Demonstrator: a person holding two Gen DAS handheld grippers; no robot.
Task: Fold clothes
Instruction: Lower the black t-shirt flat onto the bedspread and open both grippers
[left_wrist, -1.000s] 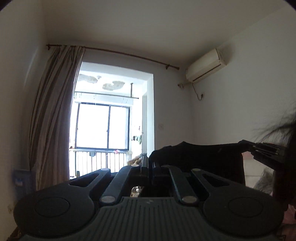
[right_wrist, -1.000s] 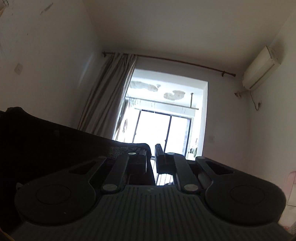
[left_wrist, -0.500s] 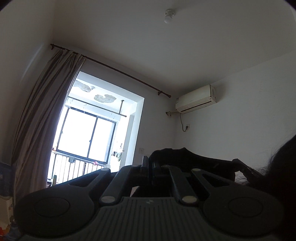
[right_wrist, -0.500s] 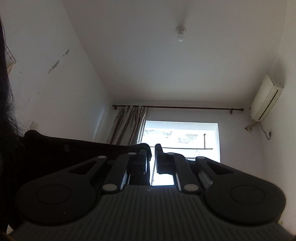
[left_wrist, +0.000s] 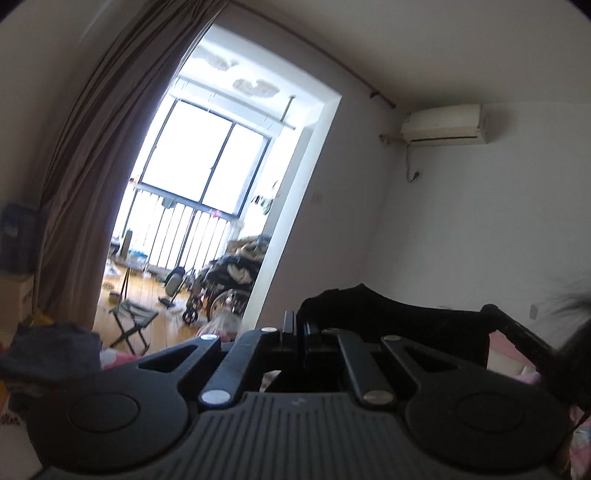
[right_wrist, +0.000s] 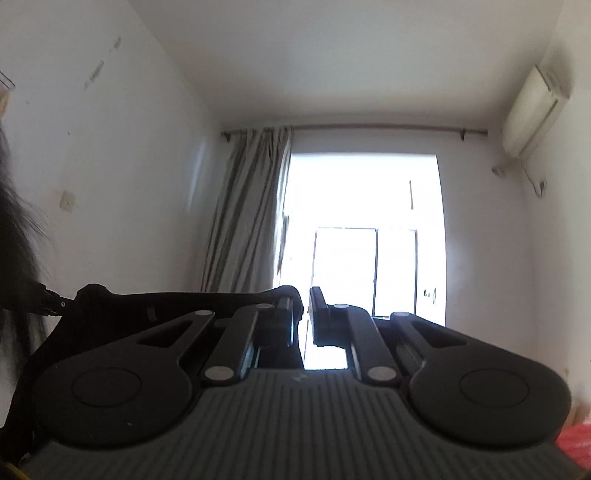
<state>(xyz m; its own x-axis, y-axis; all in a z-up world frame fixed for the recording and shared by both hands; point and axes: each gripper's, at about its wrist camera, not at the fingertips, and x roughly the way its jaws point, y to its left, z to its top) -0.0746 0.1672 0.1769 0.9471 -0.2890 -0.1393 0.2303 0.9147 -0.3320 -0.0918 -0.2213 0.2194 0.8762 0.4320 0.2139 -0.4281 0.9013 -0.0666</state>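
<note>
A black garment (left_wrist: 406, 325) hangs stretched in the air between my two grippers, well above any surface. In the left wrist view my left gripper (left_wrist: 295, 328) is shut on one corner of it, and the cloth runs right to the right gripper's finger (left_wrist: 517, 332). In the right wrist view my right gripper (right_wrist: 306, 314) pinches the black garment (right_wrist: 166, 306) at its tips, with a thin bright slit between the fingers. The top edge runs taut to the left gripper (right_wrist: 48, 302) at the far left. The garment's lower part is hidden behind the gripper bodies.
Ahead is a bright balcony doorway (left_wrist: 207, 192) with a brown curtain (left_wrist: 92, 184); a wheelchair (left_wrist: 225, 291) and a folding stool (left_wrist: 133, 321) stand beyond it. An air conditioner (left_wrist: 443, 123) is on the right wall. Dark clothes (left_wrist: 51, 354) lie low left. The person's hair (right_wrist: 14, 240) hangs close by.
Both views have tipped down from the ceiling toward the window and balcony floor. The garment stays stretched between the two shut grippers.
</note>
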